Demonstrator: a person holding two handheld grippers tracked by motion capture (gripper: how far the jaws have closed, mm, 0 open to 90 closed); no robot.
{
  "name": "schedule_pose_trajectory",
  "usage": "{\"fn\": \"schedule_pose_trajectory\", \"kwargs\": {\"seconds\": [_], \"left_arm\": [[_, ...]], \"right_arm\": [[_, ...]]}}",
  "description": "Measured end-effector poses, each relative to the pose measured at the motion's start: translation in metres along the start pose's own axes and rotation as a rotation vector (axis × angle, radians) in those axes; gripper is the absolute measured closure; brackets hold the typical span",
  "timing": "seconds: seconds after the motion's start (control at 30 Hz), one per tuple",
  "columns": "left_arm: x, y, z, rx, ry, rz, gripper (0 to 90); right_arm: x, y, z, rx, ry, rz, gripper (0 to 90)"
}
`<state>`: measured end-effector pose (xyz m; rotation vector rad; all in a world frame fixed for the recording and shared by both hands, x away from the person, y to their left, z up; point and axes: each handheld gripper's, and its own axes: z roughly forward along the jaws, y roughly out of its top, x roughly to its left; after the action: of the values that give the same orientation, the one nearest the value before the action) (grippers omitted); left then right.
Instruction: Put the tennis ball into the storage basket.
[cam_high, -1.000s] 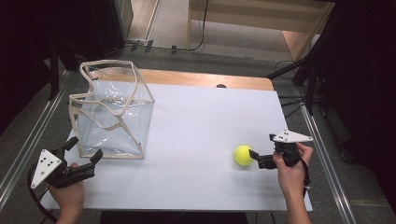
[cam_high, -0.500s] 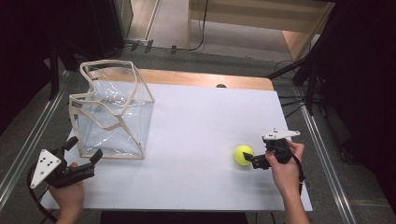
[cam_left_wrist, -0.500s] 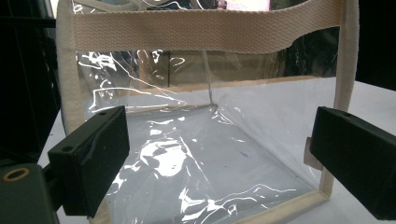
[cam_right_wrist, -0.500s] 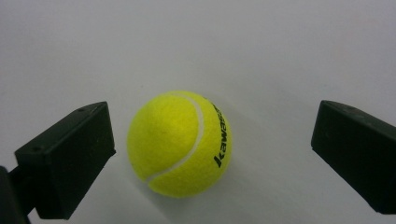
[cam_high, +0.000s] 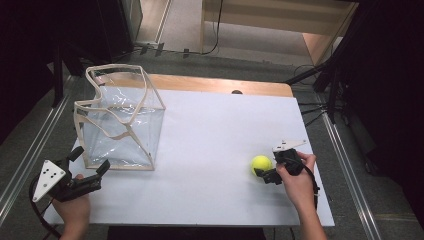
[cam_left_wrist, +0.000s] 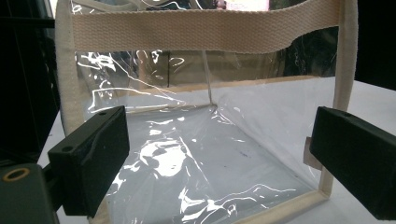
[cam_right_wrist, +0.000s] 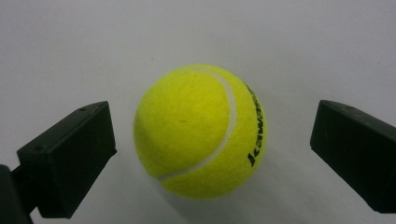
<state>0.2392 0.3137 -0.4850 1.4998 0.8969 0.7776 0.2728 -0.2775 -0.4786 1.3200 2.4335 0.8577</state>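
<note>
The right gripper is framing the tennis ball with fingers wide. The left gripper is facing the clear bag, fingers wide

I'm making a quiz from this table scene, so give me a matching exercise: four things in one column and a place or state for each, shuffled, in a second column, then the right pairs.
Column one:
1. tennis ball
2. clear bag
3. left gripper
4. right gripper

Column two:
A. open, jaws aimed at the bag's near side
B. stands open-topped on the left part of the white table
C. lies on the table, between two open jaws, not touched by either
D. open, a jaw on each side of the ball

Pairs: 1-C, 2-B, 3-A, 4-D
</note>
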Motion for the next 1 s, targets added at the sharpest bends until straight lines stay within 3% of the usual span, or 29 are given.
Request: {"fn": "schedule_pose_trajectory", "kwargs": {"seconds": [0.37, 0.4, 0.47, 0.7, 0.9, 1.0], "left_arm": [[0.0, 0.0, 0.0, -0.003, 0.0, -0.004, 5.4], [0.0, 0.0, 0.0, -0.003, 0.0, -0.005, 5.3], [0.0, 0.0, 0.0, -0.003, 0.0, -0.005, 5.4], [0.0, 0.0, 0.0, -0.004, 0.0, -0.003, 5.4], [0.0, 0.0, 0.0, -0.004, 0.0, -0.004, 5.4], [0.0, 0.0, 0.0, -0.004, 0.0, -0.003, 5.3]], "right_arm": [[0.005, 0.003, 0.011, 0.077, 0.009, 0.005, 0.0], [0.005, 0.003, 0.012, 0.082, 0.014, -0.002, 0.7], [0.005, 0.003, 0.013, 0.087, 0.005, 0.008, 11.8], [0.008, 0.003, 0.02, 0.128, 0.011, -0.005, 11.8], [0.009, 0.003, 0.025, 0.132, 0.004, -0.005, 14.1], [0.009, 0.003, 0.025, 0.127, -0.007, -0.007, 20.2]]}}
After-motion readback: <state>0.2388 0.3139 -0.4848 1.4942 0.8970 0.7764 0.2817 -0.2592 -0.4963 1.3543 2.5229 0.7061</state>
